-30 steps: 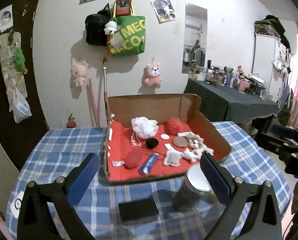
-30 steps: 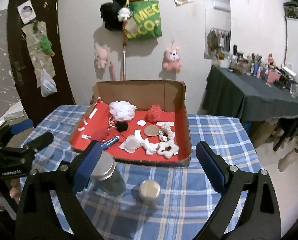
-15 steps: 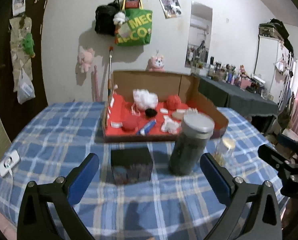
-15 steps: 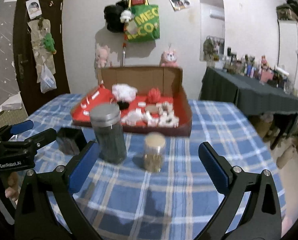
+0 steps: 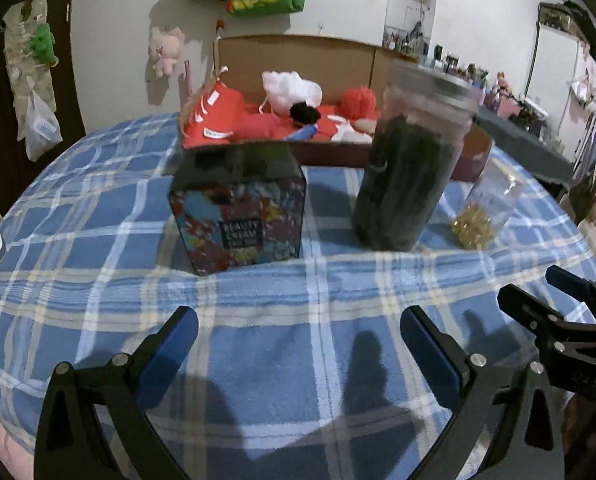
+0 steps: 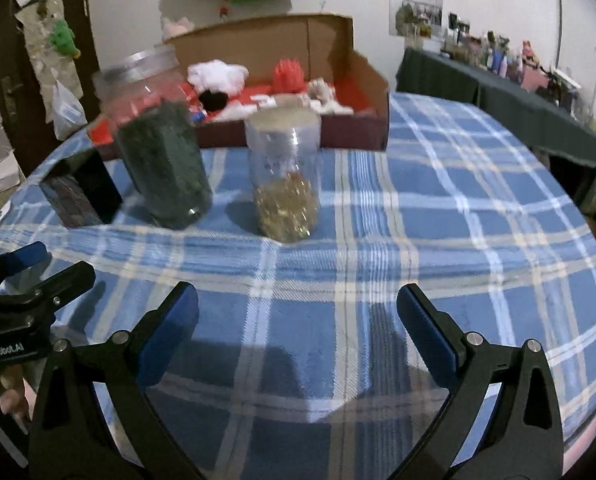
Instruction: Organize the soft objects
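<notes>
A cardboard box with a red lining stands at the far side of the table. In it lie soft things: a white puff, a black pom-pom, a red ball and white plush pieces. My left gripper is open and empty, low over the near tablecloth. My right gripper is open and empty, also low and near. Each gripper shows at the edge of the other's view.
A patterned cream box, a tall jar of dark stuff and a small clear jar of gold bits stand between the grippers and the cardboard box. The table has a blue plaid cloth.
Both grippers have dropped and pulled back toward the near table edge. The jars and cream box now stand between them and the cardboard box. Both stay open.
</notes>
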`<state>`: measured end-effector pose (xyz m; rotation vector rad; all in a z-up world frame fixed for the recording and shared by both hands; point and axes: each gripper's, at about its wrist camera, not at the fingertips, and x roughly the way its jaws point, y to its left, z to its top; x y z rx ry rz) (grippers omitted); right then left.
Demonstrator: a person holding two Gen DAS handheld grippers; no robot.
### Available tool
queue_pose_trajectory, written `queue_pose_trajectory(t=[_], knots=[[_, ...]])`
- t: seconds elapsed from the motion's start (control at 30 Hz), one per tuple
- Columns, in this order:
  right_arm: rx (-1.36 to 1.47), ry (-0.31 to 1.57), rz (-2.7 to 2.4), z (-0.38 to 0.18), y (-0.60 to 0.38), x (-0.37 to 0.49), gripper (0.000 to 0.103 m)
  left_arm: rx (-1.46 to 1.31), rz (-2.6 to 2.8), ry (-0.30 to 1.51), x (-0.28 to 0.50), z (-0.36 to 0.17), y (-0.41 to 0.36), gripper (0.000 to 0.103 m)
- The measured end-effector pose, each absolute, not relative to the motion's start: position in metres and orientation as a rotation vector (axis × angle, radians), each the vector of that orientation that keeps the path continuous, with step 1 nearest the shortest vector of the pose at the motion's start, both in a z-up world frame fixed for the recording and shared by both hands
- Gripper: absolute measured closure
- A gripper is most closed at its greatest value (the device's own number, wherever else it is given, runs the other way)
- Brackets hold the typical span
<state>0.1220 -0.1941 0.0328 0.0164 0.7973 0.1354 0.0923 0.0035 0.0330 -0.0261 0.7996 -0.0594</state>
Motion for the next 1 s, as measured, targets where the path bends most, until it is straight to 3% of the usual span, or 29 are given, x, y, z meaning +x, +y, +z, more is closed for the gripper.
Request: queue_pose_trajectory(t=[1.0], knots=[[-0.012, 0.858, 0.078, 0.021, -0.196, 0.136, 0.0, 0.002, 0.004, 0.858, 0.108, 0.018, 0.001, 0.0]])
